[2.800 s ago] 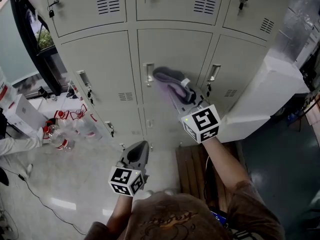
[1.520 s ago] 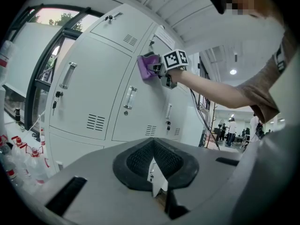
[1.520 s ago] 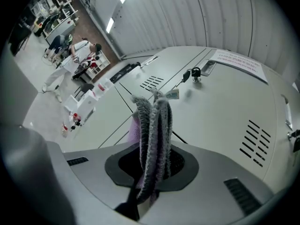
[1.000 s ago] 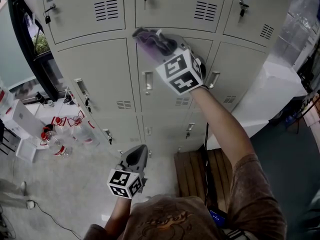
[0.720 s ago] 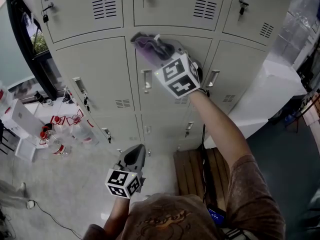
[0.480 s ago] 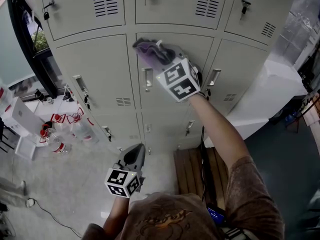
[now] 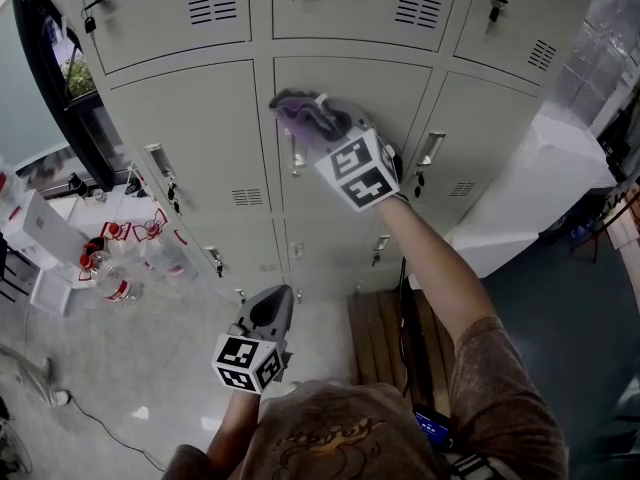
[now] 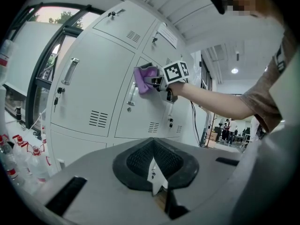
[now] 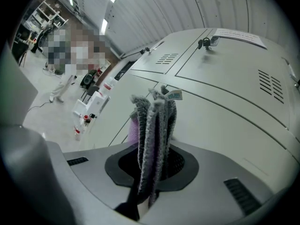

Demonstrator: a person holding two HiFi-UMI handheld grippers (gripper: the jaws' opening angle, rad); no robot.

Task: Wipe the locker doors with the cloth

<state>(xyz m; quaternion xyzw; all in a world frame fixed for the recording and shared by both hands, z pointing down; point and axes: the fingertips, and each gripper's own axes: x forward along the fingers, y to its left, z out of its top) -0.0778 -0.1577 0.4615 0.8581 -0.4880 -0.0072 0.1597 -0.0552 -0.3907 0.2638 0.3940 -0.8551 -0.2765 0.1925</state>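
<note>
A purple-grey cloth point(image 7: 308, 114) is pressed to the upper left of the middle locker door point(image 7: 400, 98), just above its handle point(image 7: 294, 154). My right gripper point(image 7: 326, 130) is shut on the cloth, arm stretched up and forward. In the right gripper view the cloth point(image 9: 153, 125) stands folded between the jaws of the right gripper point(image 9: 149, 172) against the pale door point(image 9: 225, 121). My left gripper point(image 7: 282, 294) hangs low near my body, away from the lockers, shut with nothing held. In the left gripper view the left gripper point(image 8: 154, 172) faces the cloth point(image 8: 145, 73).
Beige lockers point(image 7: 190, 128) fill the wall, with keys hanging in some locks. Bottles and white boxes point(image 7: 100, 258) sit on the floor at left. A wooden bench point(image 7: 385, 318) lies below the lockers. A white wrapped block point(image 7: 530, 198) stands at right.
The right gripper carried the cloth from the door's middle up to its top left corner, and has since slid it a little down. The left gripper has stayed put.
</note>
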